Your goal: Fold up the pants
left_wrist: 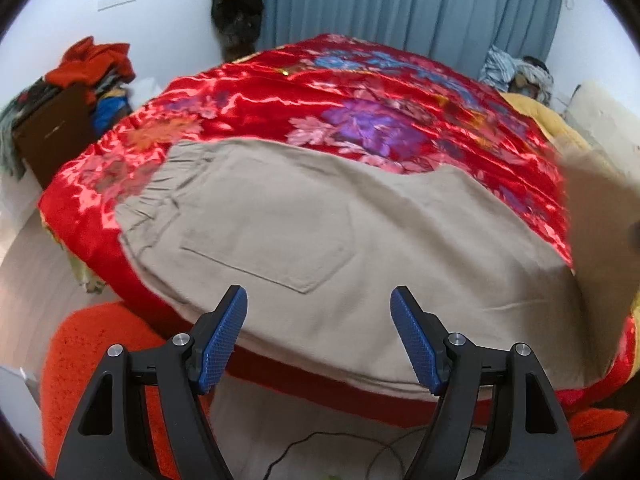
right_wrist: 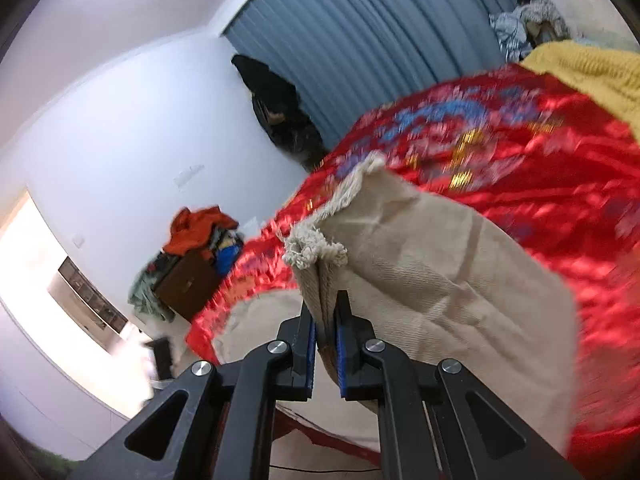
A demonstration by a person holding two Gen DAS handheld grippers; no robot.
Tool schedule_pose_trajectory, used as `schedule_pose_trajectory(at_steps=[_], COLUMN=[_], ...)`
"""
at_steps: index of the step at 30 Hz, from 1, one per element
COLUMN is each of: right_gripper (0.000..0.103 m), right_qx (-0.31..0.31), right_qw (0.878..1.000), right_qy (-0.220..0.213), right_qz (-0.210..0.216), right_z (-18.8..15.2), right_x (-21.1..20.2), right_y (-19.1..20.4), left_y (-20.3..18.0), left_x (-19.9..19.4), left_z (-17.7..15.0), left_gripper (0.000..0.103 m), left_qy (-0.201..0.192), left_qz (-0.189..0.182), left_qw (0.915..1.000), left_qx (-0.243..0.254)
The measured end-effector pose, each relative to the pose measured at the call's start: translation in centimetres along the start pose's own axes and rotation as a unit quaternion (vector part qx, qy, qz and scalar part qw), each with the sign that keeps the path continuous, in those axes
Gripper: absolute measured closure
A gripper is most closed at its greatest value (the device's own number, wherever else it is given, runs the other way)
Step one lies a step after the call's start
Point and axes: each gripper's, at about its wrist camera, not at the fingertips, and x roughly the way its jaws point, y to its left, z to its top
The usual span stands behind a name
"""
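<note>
Your pants [left_wrist: 320,232] lie spread on the near part of the bed, on the red quilt [left_wrist: 360,92], waistband [left_wrist: 152,196] to the left and a back pocket [left_wrist: 268,248] facing up. No label or writing can be read on them, or anywhere else in the room. Your right gripper [right_wrist: 326,320] is clenched on a fold of the beige cloth just below a frayed hem [right_wrist: 316,248]; that leg [right_wrist: 440,280] is lifted off the quilt. Your left gripper [left_wrist: 319,312] hangs released over the near edge of the pants, its blue pads [left_wrist: 224,340] wide apart with nothing between them. A yellow blanket [right_wrist: 592,68] lies at the far right of the bed. Beyond the bed hangs a blue curtain [left_wrist: 420,4], with dark clothing [left_wrist: 240,4] against the wall beside it. At far left, clothes [left_wrist: 92,64] pile on a brown cabinet [left_wrist: 52,136].
</note>
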Motion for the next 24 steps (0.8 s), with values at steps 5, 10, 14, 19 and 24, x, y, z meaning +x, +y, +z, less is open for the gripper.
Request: schedule_pose_trajectory(at_steps=[5, 10, 14, 19, 24], right_gripper=[0.059, 0.048, 0.048, 0.048, 0.048], right_qx=[-0.021, -0.066, -0.097, -0.059, -0.048], right_qw=[0.993, 0.987, 0.993, 0.982, 0.981], right_qy=[0.108, 0.144, 0.062, 0.013, 0.023], right_qz=[-0.032, 0.001, -0.033, -0.18, -0.189], right_z=[-7.0, -9.3, -7.3, -5.4, -6.4], right_x=[9.8, 8.9, 1.7, -2.7, -2.9], right_y=[1.0, 2.0, 0.3, -7.5, -10.2], left_y=[0.6, 0.3, -2.7, -9.8, -17.2], left_x=[0.0, -0.1, -1.0, -1.2, 0.9], left_z=[-0.1, -0.4, -0.3, 0.6, 1.4], left_gripper=[0.027, 0.027, 0.026, 0.023, 0.022], left_qy=[-0.007, -0.012, -0.023, -0.015, -0.013], left_qz=[0.002, 0.0, -0.024, -0.105, -0.123], left_qw=[0.9999, 0.9996, 0.9977, 0.9842, 0.969], left_qx=[0.008, 0.026, 0.059, 0.141, 0.214])
